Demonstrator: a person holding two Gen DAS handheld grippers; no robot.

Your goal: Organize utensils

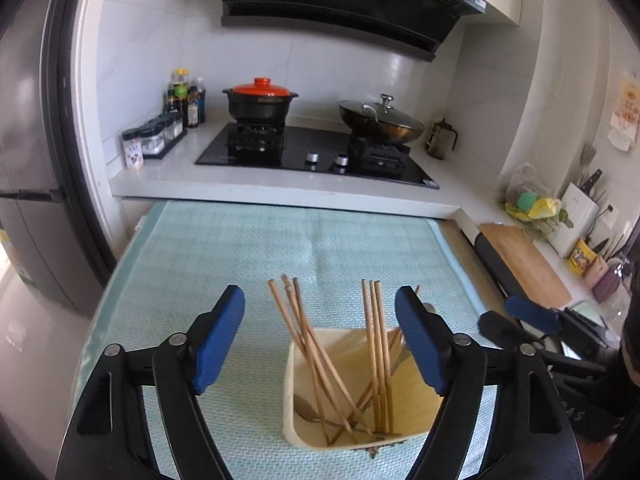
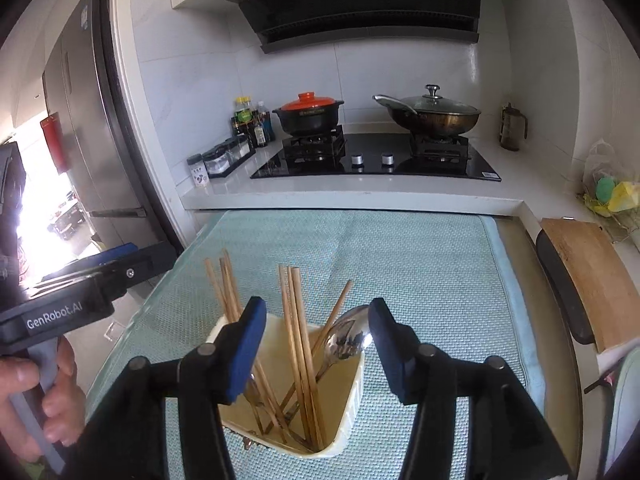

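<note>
A cream square utensil holder [image 1: 296, 420] [image 2: 352, 408] stands on the light green mat [image 1: 240, 248] [image 2: 420, 264]. Several wooden chopsticks [image 1: 304, 328] [image 2: 298, 328] stand in it, and a metal spoon [image 2: 346, 338] leans at its right side; another spoon [image 1: 306, 410] lies in its bottom. My left gripper [image 1: 320, 308] is open and empty, above and just behind the holder. My right gripper [image 2: 318, 320] is open and empty, its fingers either side of the holder's contents. Each gripper shows at the edge of the other's view.
Beyond the mat is a white counter with a black gas hob [image 1: 312, 152] [image 2: 376, 160], a red-lidded pot [image 1: 260, 100], a lidded wok [image 1: 380, 120] and bottles [image 1: 184, 100]. A wooden cutting board [image 1: 524, 264] [image 2: 592, 280] lies right. A fridge [image 1: 28, 160] stands left.
</note>
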